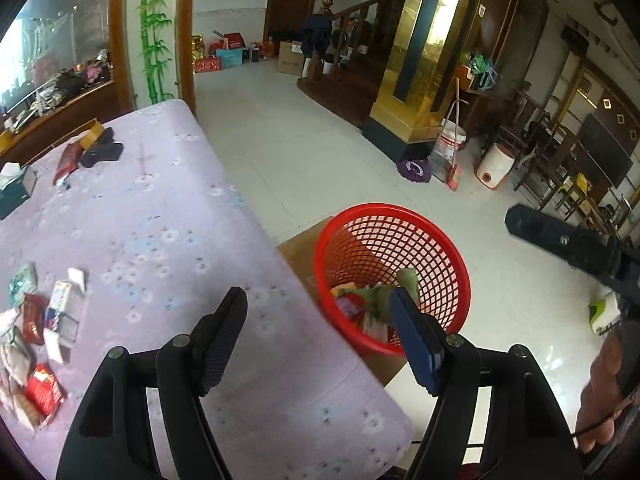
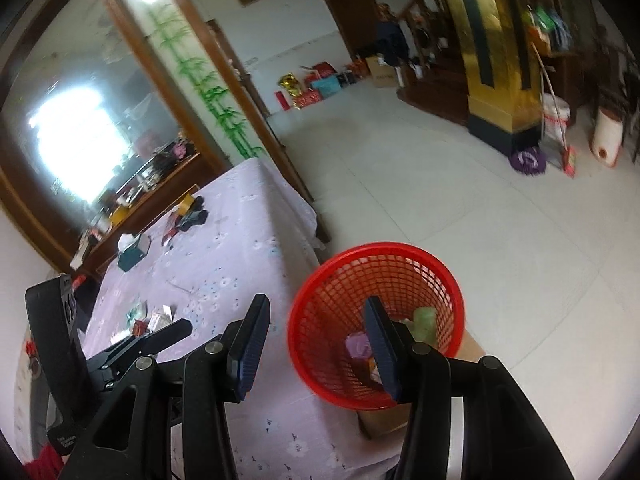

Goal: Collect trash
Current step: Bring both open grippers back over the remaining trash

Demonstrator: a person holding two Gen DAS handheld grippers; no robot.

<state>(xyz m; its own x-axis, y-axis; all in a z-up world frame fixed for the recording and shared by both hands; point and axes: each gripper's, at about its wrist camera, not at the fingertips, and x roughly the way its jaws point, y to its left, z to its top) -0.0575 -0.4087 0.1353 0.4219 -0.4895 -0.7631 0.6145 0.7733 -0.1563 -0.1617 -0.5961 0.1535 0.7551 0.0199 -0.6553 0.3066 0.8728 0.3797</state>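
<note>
floor: pale tiles (image 1: 304,160) are laid throughout | walls: white, a green bamboo motif (image 1: 154,36) is painted between wooden frames | pillar: gold-clad column (image 1: 424,60) is set on a dark base | stairs: wooden staircase (image 1: 360,12) is seen behind | light: bright glare is reflected in the glass panel (image 2: 72,136) | far wall: boxes (image 1: 290,58) are stacked

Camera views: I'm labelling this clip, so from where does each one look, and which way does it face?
Left wrist: on the left gripper, looking down over the table edge into the red basket; open fingers, a hand and the right gripper show.
Right wrist: on the right gripper, facing the same basket from its other side; open fingers and the left gripper show.
Shared: basket, table, wrappers, gold pillar.
</note>
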